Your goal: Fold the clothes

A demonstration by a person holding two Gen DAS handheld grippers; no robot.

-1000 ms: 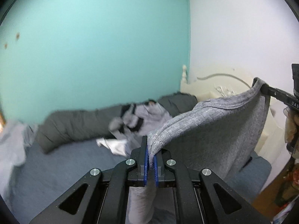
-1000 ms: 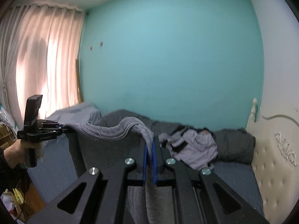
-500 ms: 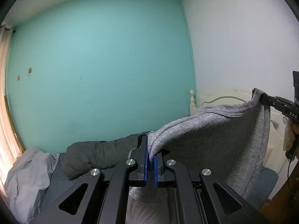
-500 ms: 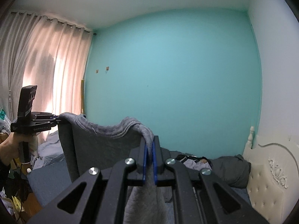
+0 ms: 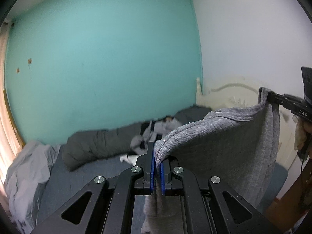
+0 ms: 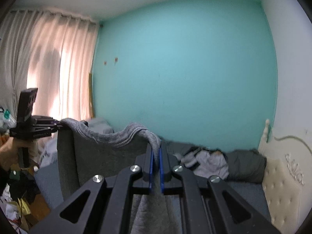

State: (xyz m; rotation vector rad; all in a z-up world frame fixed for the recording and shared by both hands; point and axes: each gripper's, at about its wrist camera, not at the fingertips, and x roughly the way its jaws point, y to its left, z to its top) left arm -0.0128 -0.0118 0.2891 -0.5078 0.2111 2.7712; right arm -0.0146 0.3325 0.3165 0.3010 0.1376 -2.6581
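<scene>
A grey knit garment [image 5: 224, 146] hangs spread out in the air over the bed, held by its top edge at two corners. In the left wrist view my left gripper [image 5: 157, 156] is shut on one corner, and the cloth droops between and below its blue pads. At the far right of that view my right gripper [image 5: 270, 97] pinches the other corner. In the right wrist view the right gripper [image 6: 156, 152] is shut on the garment [image 6: 101, 156]. The left gripper [image 6: 60, 124], held by a hand [image 6: 9, 154], grips the far corner at the left.
Below lies a bed with a blue sheet [image 5: 93, 173], a dark grey rolled duvet [image 5: 101, 144] and a heap of light clothes [image 6: 208, 161] along the teal wall. A cream headboard [image 6: 282, 177] stands on the right, a pale blanket [image 5: 27, 167] and curtains [image 6: 48, 68] on the left. Clutter [image 6: 13, 210] covers the floor.
Both grippers lifted the garment, still gripping its corners. The views swung up towards the wall and ceiling, then partly back down to the bed.
</scene>
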